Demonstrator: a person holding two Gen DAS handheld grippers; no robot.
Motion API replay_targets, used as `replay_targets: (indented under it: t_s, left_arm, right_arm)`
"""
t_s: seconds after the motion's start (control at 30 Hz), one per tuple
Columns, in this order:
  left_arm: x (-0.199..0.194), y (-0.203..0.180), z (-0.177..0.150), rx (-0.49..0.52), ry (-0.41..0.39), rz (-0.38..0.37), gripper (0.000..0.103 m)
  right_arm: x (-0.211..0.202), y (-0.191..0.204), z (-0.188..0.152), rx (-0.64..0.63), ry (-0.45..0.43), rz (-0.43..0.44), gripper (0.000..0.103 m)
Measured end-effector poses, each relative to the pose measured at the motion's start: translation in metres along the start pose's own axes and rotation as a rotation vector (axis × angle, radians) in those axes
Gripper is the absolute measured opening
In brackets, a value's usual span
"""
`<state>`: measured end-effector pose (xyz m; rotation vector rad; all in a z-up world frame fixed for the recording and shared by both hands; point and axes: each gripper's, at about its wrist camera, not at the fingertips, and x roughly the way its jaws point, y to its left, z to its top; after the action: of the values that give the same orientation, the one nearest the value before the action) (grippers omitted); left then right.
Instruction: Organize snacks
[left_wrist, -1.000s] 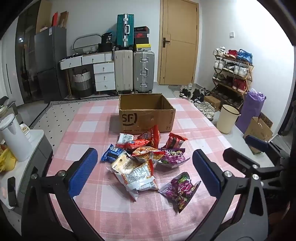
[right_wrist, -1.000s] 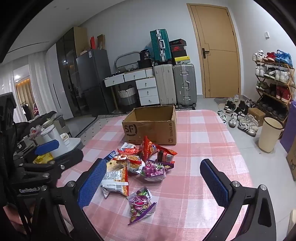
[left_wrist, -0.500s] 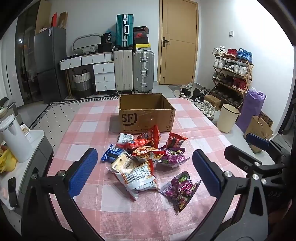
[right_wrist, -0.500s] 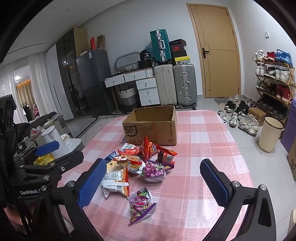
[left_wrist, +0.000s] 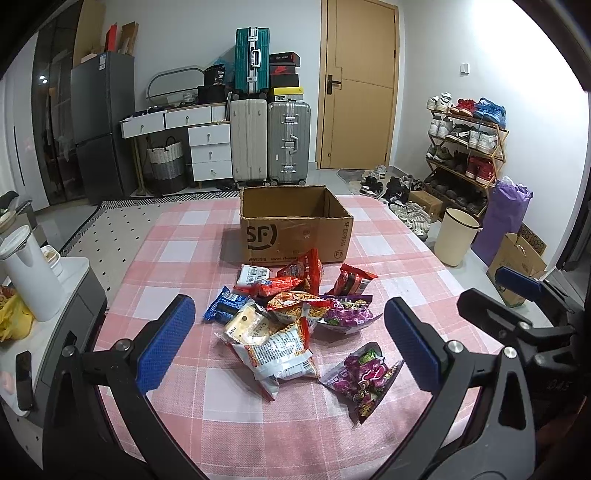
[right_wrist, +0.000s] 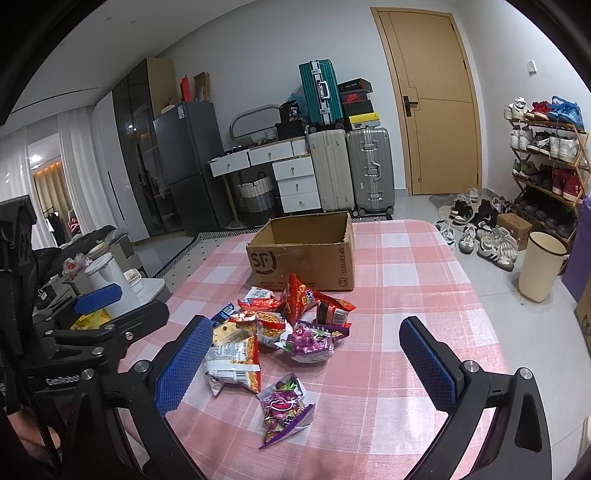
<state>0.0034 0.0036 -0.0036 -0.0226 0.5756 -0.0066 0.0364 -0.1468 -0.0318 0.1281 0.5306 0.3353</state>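
Observation:
A heap of snack packets (left_wrist: 291, 306) (right_wrist: 280, 325) lies mid-table on the pink checked cloth, in front of an open brown cardboard box (left_wrist: 295, 225) (right_wrist: 303, 254). One purple packet (left_wrist: 364, 374) (right_wrist: 284, 404) lies apart, nearest to me. A white and orange bag (left_wrist: 277, 350) (right_wrist: 232, 363) sits at the heap's near edge. My left gripper (left_wrist: 288, 343) hovers open above the near table, with the heap seen between its blue pads. My right gripper (right_wrist: 306, 362) is open too, holding nothing. In the left wrist view the right gripper (left_wrist: 517, 295) shows at the right edge.
The table (left_wrist: 177, 236) drops off on both sides. A white kettle (left_wrist: 29, 277) stands on a side unit at the left. On the floor to the right are a cream bin (left_wrist: 458, 236), a shoe rack (left_wrist: 465, 147) and shoes. Suitcases (left_wrist: 269, 140) line the far wall.
Almost nothing has moved. Both grippers stay open and hovering; the views shift only very slightly.

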Motion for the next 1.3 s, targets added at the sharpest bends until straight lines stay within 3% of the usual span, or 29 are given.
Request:
replay_targets:
  t_s: [1.3]
  left_arm:
    - [-0.0032,0.0057,-0.0065,-0.029,-0.020,0.011,0.102]
  right_arm:
    - [0.0002,0.0096,-0.0066,-0.014,0.003,0.005,0.103]
